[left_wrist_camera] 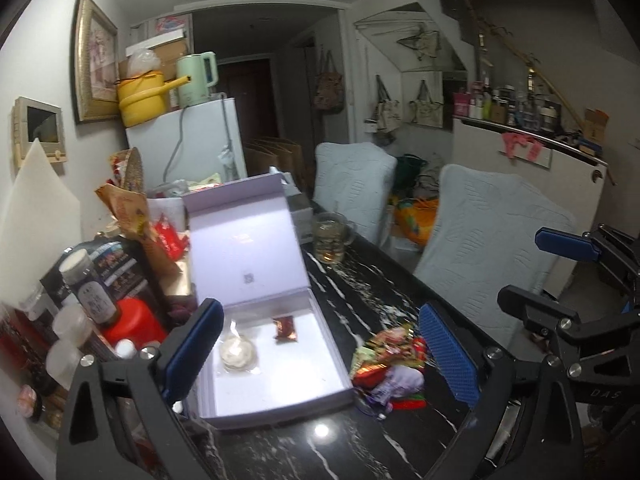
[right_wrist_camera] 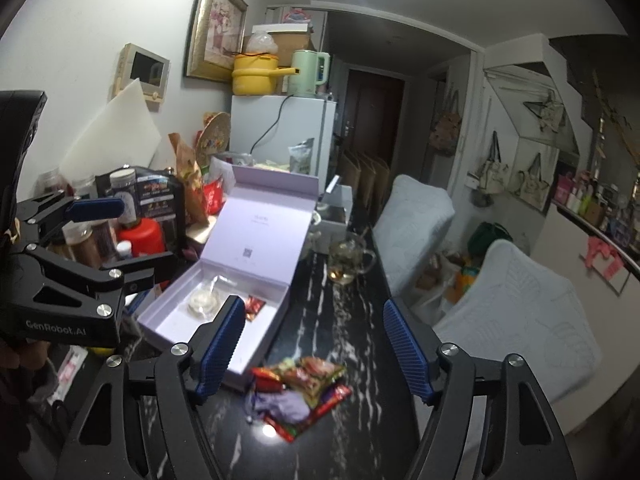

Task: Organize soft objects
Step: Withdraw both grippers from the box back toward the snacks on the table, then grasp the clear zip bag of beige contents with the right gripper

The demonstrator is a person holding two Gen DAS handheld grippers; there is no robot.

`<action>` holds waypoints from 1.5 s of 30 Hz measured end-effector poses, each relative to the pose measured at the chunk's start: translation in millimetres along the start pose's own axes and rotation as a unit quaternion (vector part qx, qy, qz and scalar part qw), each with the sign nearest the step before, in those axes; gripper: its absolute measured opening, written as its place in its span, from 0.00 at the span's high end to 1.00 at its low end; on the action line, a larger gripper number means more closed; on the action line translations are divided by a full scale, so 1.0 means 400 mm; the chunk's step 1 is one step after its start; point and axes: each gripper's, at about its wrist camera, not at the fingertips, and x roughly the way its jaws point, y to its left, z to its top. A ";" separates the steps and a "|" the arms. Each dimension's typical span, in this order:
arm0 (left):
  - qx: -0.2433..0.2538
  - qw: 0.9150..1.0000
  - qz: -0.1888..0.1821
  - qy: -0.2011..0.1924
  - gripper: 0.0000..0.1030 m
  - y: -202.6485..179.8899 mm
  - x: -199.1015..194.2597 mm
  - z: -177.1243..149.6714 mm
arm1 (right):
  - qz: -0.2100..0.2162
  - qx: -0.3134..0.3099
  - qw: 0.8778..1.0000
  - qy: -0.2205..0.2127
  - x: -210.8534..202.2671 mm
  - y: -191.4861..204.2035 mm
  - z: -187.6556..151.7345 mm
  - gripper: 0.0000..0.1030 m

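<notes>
The open white box, w/ smooth cardboard walls and its lid standing up, is sitting on the black marble-look table. Inside it, a round pale item in clear wrap is lying left of a small red-brown sachet, the two apart. Just right of the box, the pile of snack packets is lying crumpled and glossy, red, green and purple.

The left gripper is hanging w/ jaws wide apart, approx. over the box, holding nothing. The right gripper is also spread wide, the pile lying below, between its ribbed blue pads, not touching.
</notes>
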 end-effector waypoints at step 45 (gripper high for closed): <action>-0.075 0.976 -0.084 0.188 0.03 -0.156 0.286 -0.373 | 0.010 0.094 0.961 0.261 0.195 -0.099 -0.578 0.12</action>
